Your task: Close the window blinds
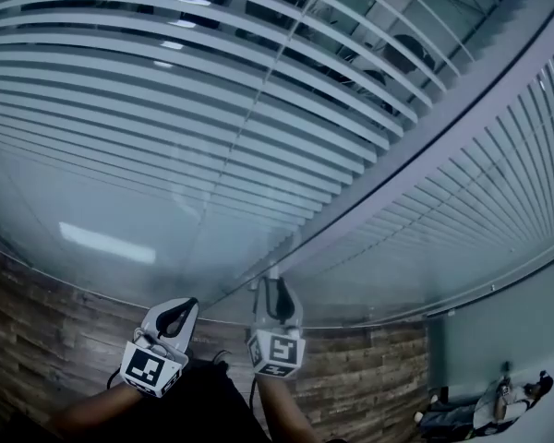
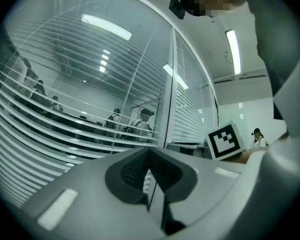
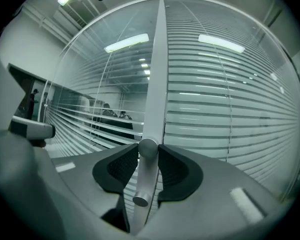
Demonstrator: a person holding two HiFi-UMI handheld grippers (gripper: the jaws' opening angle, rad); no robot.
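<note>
Gripping the round knob (image 3: pixel 148 147) on the window post (image 3: pixel 157 59), my right gripper (image 3: pixel 149 153) has 2 pads touching it. My left gripper (image 2: pixel 149 158) is closed and empty, near the blinds (image 1: pixel 166 109).

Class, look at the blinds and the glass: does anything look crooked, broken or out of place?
Nothing stands out: the slats run even and parallel, none bent or sagging, and the glass looks unbroken.
</note>
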